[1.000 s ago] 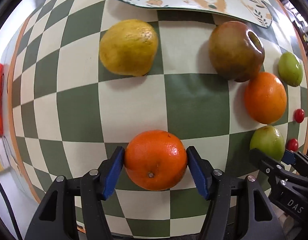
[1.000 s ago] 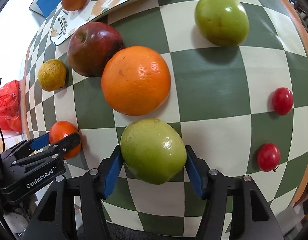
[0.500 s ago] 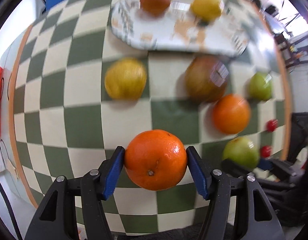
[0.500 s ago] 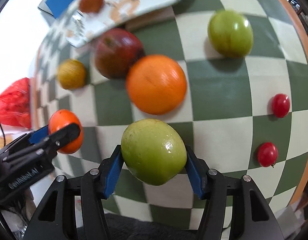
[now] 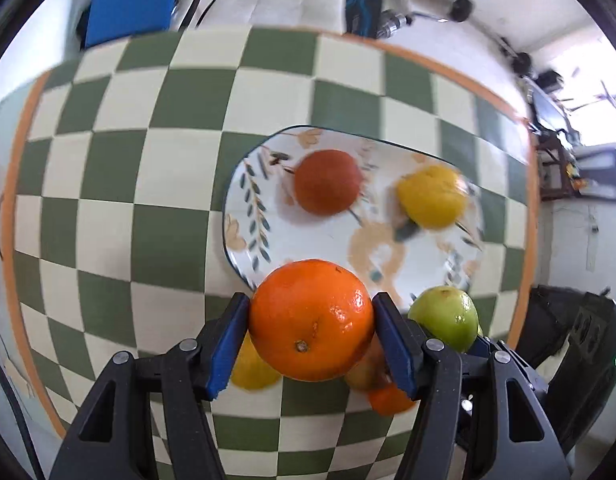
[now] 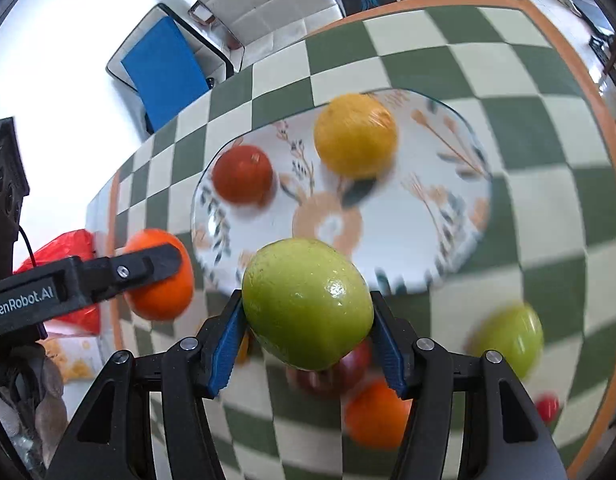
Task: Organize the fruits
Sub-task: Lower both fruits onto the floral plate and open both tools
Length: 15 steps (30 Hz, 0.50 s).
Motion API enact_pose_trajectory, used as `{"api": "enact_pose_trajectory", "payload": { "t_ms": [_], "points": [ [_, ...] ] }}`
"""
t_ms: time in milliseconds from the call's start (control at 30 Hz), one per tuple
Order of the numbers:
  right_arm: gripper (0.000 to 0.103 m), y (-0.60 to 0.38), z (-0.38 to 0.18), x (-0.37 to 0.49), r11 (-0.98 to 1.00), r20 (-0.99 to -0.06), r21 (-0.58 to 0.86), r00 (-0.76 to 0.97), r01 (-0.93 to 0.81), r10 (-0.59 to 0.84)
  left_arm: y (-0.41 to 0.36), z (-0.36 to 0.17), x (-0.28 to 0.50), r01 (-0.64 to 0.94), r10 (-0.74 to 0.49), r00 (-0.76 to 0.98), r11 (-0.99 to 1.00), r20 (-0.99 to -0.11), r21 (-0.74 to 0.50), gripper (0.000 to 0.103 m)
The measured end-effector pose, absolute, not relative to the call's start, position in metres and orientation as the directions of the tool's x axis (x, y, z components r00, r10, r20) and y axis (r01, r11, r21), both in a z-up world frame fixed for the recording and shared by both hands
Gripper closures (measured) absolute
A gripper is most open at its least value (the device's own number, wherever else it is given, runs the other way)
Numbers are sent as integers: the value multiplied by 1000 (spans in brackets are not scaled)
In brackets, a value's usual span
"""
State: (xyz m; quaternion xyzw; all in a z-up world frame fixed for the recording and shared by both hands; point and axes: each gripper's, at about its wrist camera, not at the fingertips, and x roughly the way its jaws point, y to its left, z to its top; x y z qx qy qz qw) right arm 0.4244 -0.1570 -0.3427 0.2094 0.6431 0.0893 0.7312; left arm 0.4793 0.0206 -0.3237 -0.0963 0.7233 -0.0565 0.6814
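left gripper point(image 5: 311, 338), seen from its own wrist camera, is clamped on a bright orange mandarin point(image 5: 311, 320), blue pads pressed to either side, stem scar facing the lens. no writing can be read in this view. the mandarin hangs above the near rim of a white plate point(image 5: 264, 184) painted with leaves and an orange figure, which sits on a green-and-cream checkered tablecloth point(image 5: 120, 184). on the plate lie a reddish-orange fruit point(image 5: 327, 187) and a yellow citrus point(image 5: 431, 196), well apart. just to the right, a green fruit point(image 5: 445, 317) is carried by the other tool.

right gripper point(image 6: 308, 340), in its own wrist view, grips that green fruit point(image 6: 308, 304), smooth and glossy with a faint yellow blush, between its blue pads, over the plate's point(image 6: 419, 232) near edge. at the left, the left tool's black finger reads "GenRobot.AI" and presses against the mandarin point(image 6: 160, 304). below, blurred on the cloth, lie a second green fruit point(image 6: 507, 338), an orange point(image 6: 375, 416), a dark red apple point(image 6: 347, 372) and a small red tomato point(image 6: 547, 404).
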Motion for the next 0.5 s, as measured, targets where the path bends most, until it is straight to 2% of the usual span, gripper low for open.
{"api": "enact_pose_trajectory", "payload": {
  "t_ms": [200, 500],
  "points": [
    [41, -127, -377, 458, 910, -912, 404, 110, 87, 395, 29, -364, 502, -103, -205, -134, 976, -970, -192, 42],
    [40, -109, -404, 462, 905, -908, 419, 58, 67, 416, 30, -381, 507, -105, -198, -168, 978, -966, -182, 41]
  ]
}}
